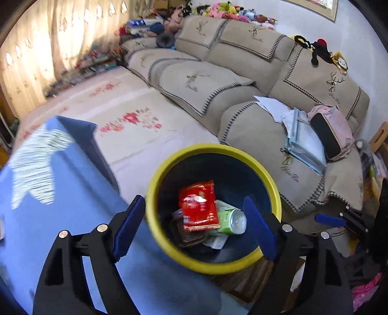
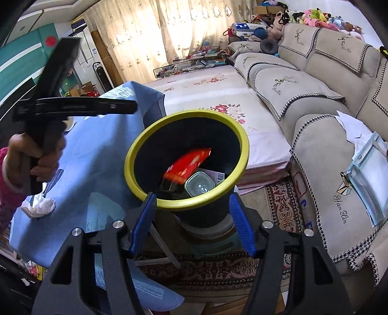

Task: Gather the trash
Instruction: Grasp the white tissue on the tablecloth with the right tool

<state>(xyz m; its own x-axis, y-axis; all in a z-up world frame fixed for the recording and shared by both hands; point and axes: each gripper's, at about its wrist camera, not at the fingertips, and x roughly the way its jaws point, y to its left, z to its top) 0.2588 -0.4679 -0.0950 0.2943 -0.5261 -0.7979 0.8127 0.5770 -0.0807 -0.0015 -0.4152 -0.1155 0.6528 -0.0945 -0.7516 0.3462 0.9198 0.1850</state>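
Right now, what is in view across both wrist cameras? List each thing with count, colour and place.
Trash bin: one, dark with yellow rim, between table and sofa.
Snack wrapper: one, red, inside the bin on top.
Can: one, green and silver, inside the bin beside the wrapper.
Tablecloth: one, blue, covering the table.
Crumpled tissue: one, white, on the tablecloth.
Sofa: one, beige.
Papers: a pile, white, on the sofa seat.
Plush toys: many, mixed colours, along the sofa back.
Left gripper: black with blue pads, open, above the bin.
Right gripper: same colours, open, empty, at the bin.
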